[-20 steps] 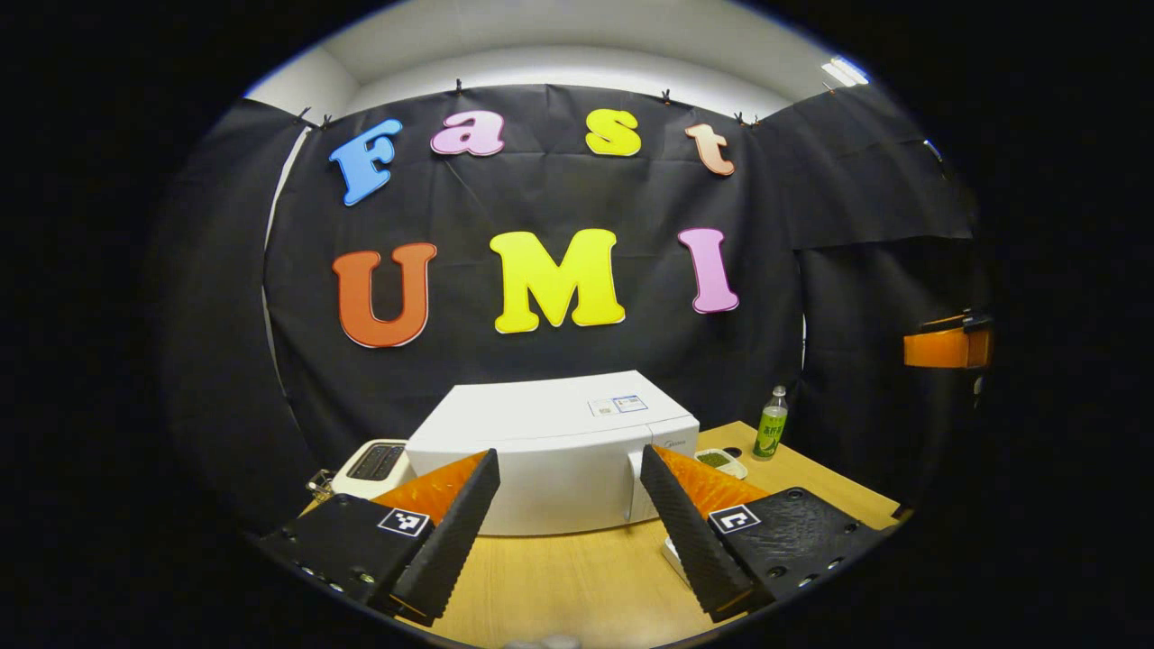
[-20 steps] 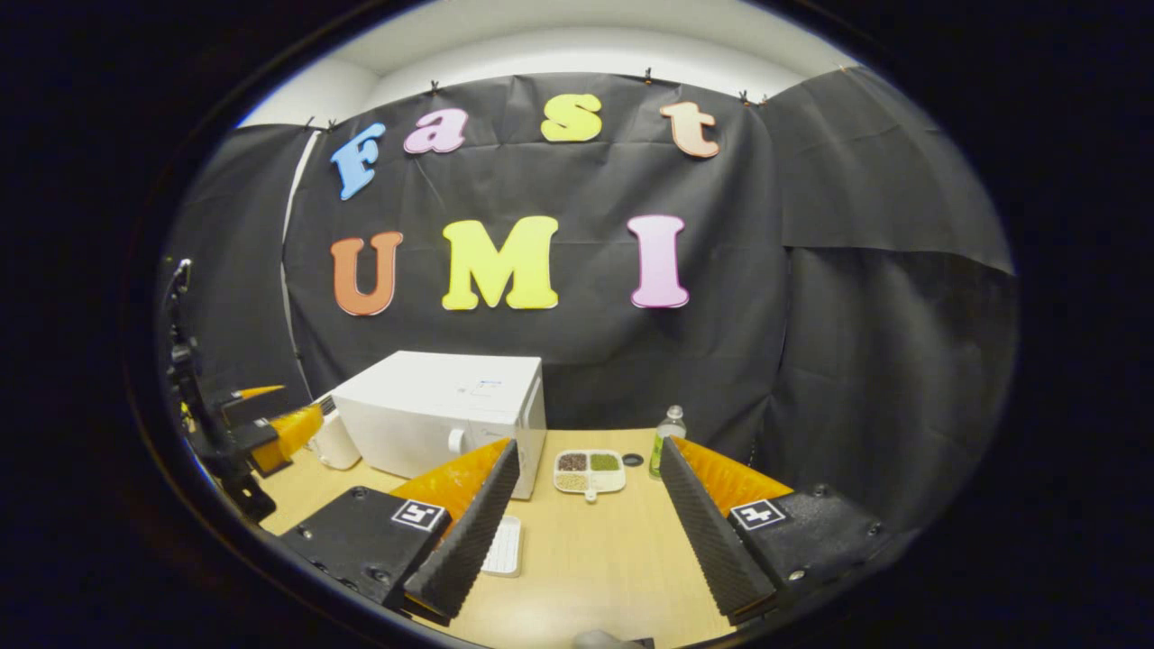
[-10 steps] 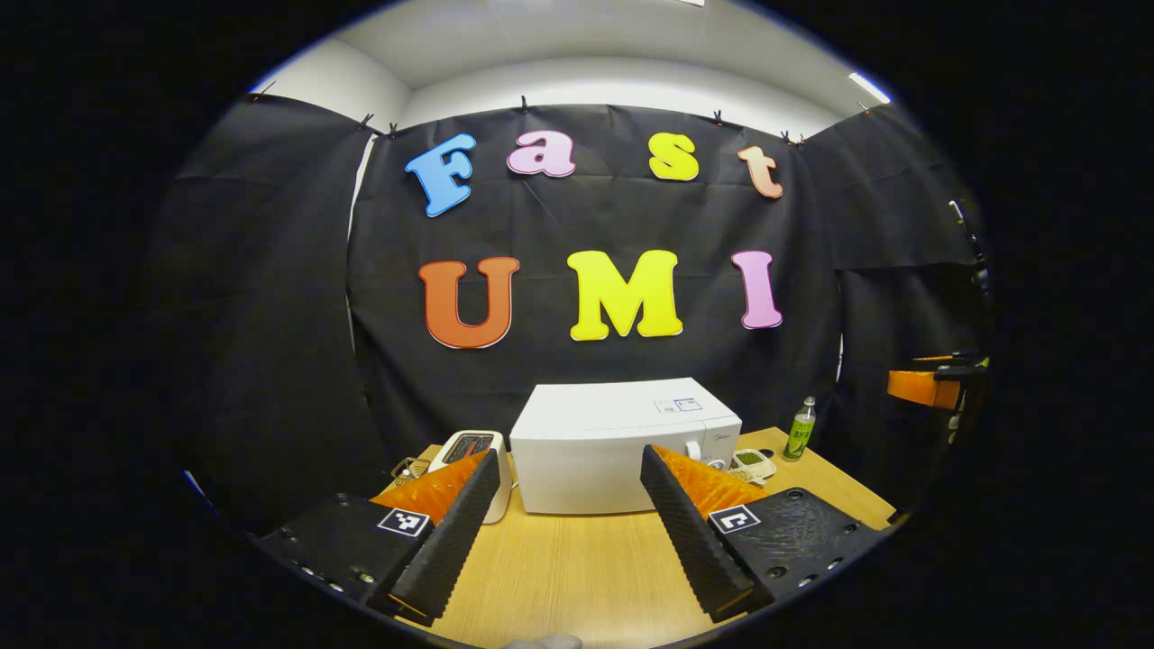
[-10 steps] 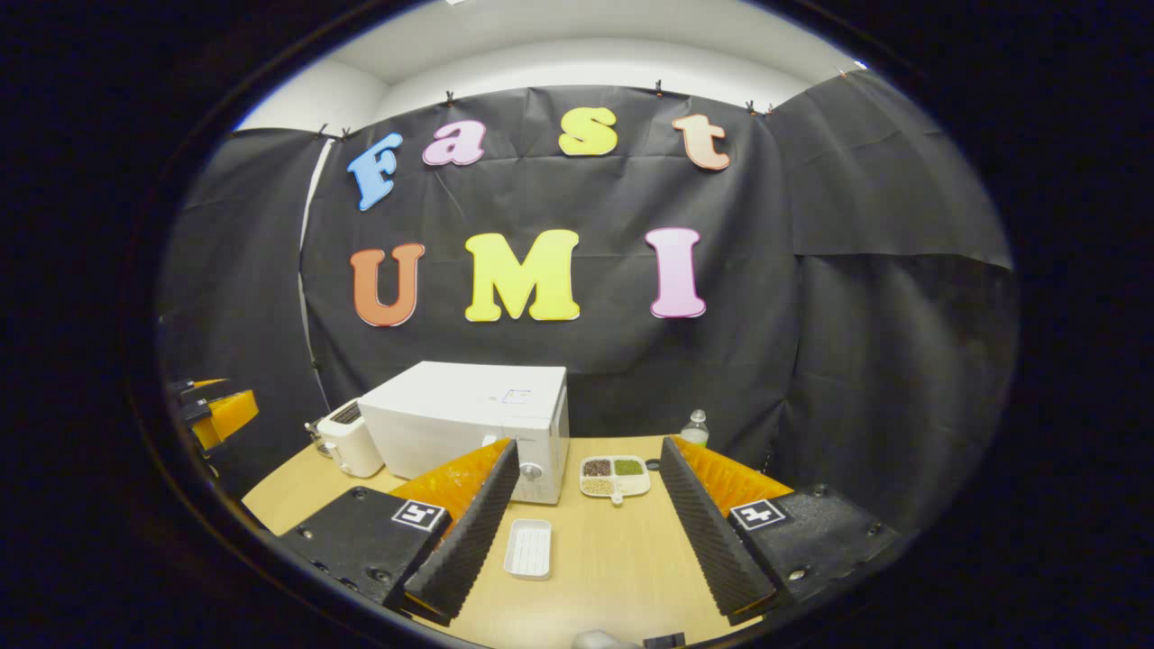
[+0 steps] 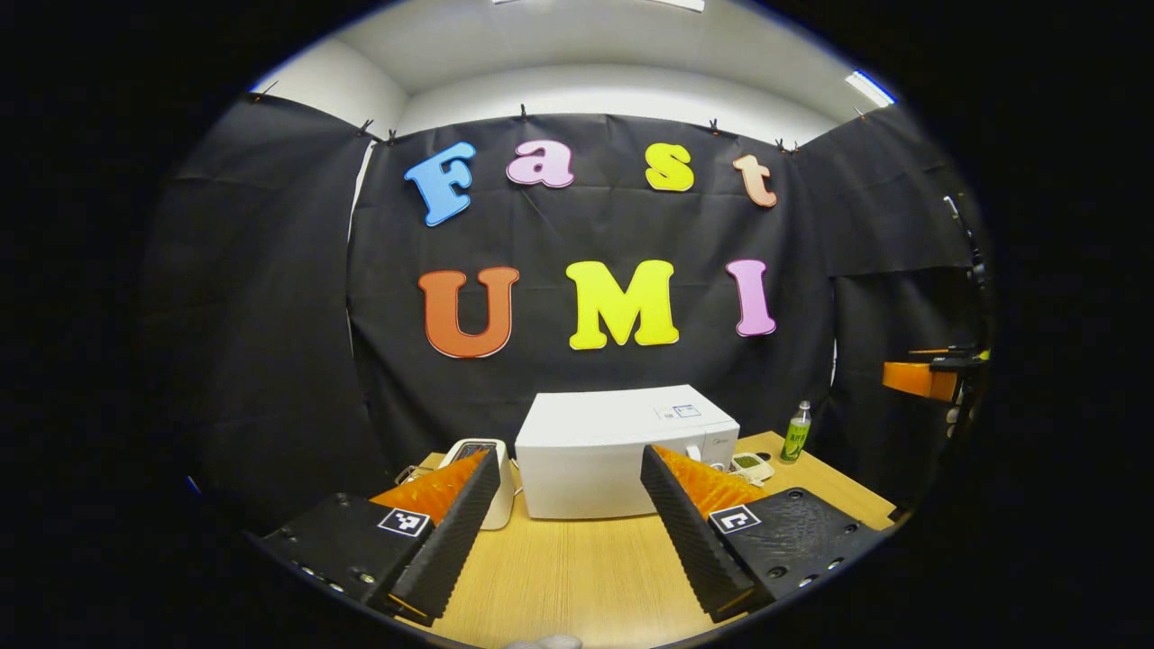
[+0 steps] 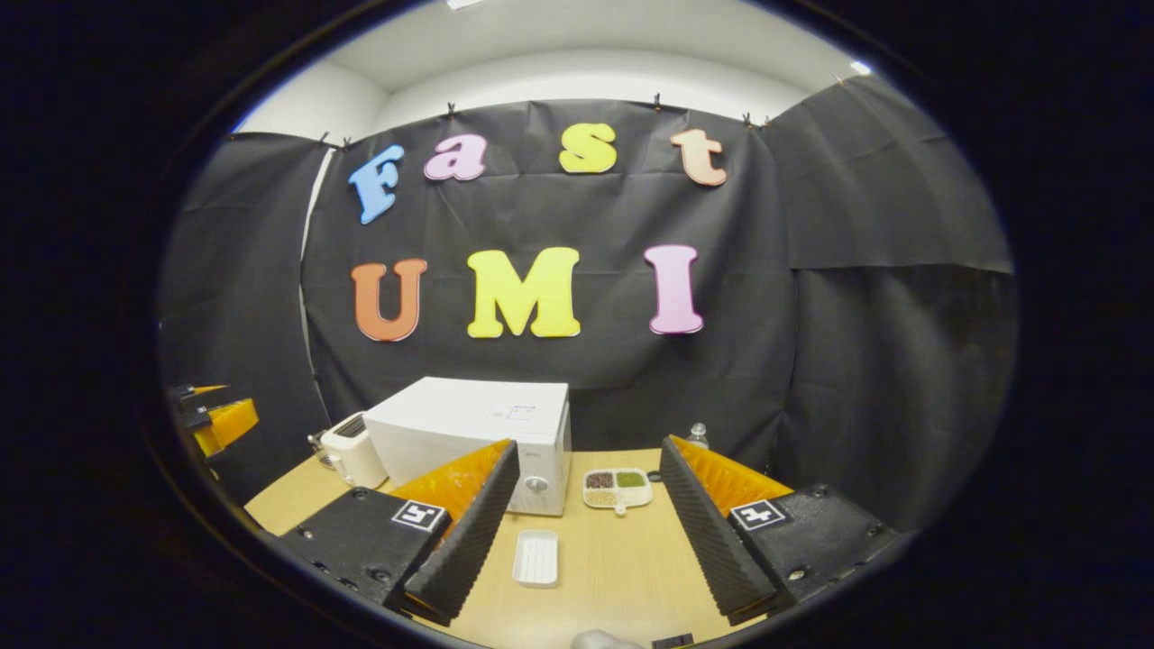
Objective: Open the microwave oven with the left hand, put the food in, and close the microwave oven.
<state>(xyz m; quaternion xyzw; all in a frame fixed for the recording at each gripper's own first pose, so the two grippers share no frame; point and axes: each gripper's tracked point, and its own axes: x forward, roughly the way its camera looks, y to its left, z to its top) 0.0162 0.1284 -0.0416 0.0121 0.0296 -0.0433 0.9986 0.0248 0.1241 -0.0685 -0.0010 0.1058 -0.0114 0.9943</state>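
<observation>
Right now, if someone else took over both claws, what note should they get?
Left claw: open, empty, held above the table, facing the microwave.
Right claw: open, empty, held above the table.
Microwave door is shut. Beside its right end lies the divided food tray; an empty white tray lies nearer on the table. A toaster stands at its left end, a bottle past the food.
Done: nothing visible.
Left: open the door with the left claw, put the food in, close it.
</observation>
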